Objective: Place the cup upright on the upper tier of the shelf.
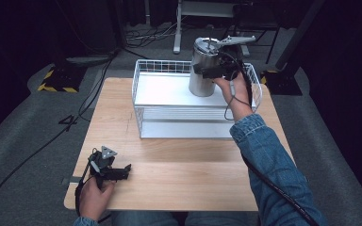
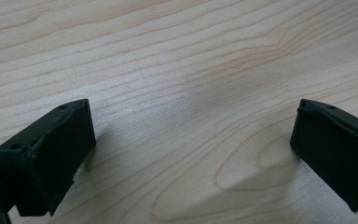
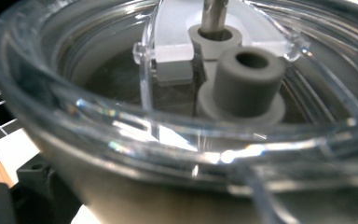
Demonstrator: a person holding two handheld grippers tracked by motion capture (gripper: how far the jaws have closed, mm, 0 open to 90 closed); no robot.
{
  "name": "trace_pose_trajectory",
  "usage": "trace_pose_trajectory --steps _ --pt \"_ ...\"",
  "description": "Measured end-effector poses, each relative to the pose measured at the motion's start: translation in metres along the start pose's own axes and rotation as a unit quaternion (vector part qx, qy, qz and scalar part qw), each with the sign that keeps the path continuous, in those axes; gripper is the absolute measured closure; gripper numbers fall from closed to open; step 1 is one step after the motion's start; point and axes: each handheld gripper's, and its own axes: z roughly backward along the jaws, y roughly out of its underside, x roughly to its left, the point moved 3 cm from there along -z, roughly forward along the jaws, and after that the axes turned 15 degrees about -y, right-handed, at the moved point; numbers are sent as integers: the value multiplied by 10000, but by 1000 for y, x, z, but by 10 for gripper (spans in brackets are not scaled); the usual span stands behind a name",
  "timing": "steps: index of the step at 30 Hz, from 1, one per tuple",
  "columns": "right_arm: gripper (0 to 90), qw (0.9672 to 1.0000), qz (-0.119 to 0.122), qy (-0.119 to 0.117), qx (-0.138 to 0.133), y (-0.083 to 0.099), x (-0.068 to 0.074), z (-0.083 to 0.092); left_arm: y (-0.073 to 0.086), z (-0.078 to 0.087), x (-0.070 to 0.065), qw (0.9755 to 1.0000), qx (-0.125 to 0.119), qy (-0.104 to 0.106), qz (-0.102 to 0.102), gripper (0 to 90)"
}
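— So, where is the shiny metal cup (image 1: 204, 70)?

— It stands up straight in the white wire basket (image 1: 143, 75), near the back right corner. The basket sits on the far half of the wooden table (image 1: 179, 169).

— And where is it next to the fingers?

— The right gripper (image 1: 210, 70) is pressed against the side of the cup, up near the top. In the right gripper view the cup's clear lid (image 3: 177, 121) is very close, with a grey tube (image 3: 249, 79) sticking up in the middle of it. One black jaw peeks out at the bottom left, tight beside the cup wall. It looks like it holds the cup, but I cannot tell for sure if the jaws are squeezed on it.

— How is that arm?

— It reaches far forward in a blue denim sleeve (image 1: 268, 155), with the right hand (image 1: 233, 92) over the basket's right side.

— And the other one?

— The left gripper (image 1: 118, 172) rests low on the table at the near left corner, in the left hand (image 1: 94, 195). Its jaws are spread wide apart with just bare wood between them. It is well apart from the cup.
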Motion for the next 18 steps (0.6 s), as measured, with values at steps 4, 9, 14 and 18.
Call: trace_pose_trajectory --steps 4,9,14,18 --pt "33 10000 15 -7 -12 0 0 0 0 0 0 10000 -1 0 0 3" --pt "29 10000 40 4 -55 1 -1 0 0 0 0 10000 -1 1 3 3" --pt "0 9999 113 82 -100 1 -1 -1 0 0 0 10000 -1 1 4 3" --pt "0 9999 67 34 -155 2 -2 -2 0 0 0 10000 0 6 10 3"
